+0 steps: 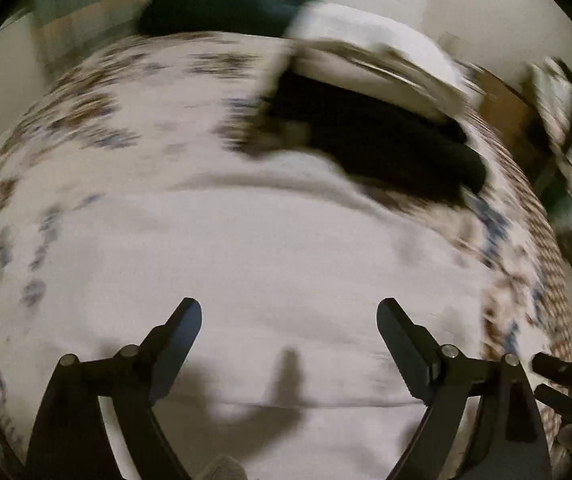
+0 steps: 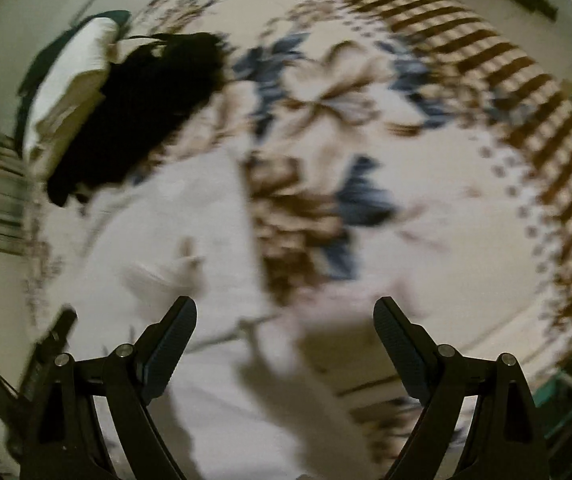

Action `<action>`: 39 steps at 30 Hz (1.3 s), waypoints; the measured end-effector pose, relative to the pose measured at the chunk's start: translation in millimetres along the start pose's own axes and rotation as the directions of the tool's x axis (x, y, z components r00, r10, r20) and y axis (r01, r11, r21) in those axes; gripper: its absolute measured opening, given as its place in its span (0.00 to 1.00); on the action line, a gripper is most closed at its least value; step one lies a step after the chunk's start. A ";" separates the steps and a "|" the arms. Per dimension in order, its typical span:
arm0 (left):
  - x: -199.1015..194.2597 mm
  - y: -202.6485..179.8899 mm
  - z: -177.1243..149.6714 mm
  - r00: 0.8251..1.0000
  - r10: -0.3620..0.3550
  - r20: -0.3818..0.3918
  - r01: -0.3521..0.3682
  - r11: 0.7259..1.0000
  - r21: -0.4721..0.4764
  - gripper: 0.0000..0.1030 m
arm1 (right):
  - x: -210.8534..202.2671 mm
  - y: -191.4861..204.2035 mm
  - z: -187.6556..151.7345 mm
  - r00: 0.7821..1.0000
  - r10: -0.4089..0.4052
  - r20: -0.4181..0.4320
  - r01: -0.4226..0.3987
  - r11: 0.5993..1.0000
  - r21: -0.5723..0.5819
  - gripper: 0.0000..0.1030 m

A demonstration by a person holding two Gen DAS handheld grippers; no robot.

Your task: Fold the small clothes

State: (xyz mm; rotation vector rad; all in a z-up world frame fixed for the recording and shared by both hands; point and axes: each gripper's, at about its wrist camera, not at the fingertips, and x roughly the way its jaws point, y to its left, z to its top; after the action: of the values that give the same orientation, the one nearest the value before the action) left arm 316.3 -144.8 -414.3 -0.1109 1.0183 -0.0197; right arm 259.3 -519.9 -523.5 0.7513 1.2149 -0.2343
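Both frames blurred. Left tongs (image 1: 289, 312) and right tongs (image 2: 285, 310) stand wide open, holding nothing. White garment (image 1: 245, 264) lies flat on the floral cloth (image 2: 426, 208), near side. Judged light, limp; grip at edges.

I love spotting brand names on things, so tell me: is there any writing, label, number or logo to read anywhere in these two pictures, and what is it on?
None can be read; both views are smeared by motion.
White garment: a small tag-like patch shows in the right wrist view, too blurred to read.
Black garment: no print visible.
Flowered cloth: pattern only, no letters.
Left gripper and right gripper: no markings visible.
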 end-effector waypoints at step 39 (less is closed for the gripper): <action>83.0 170.5 -4.1 0.948 0.251 -0.194 -0.270 0.960 -0.076 0.87 | 76.4 24.7 38.7 0.989 -0.011 -0.145 0.000 0.997 -0.074 0.60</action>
State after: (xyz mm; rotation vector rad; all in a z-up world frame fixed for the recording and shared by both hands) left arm 350.4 18.8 -504.2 -0.0665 1.2117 0.2684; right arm 329.5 -509.2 -577.3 0.7100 1.3563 -0.1403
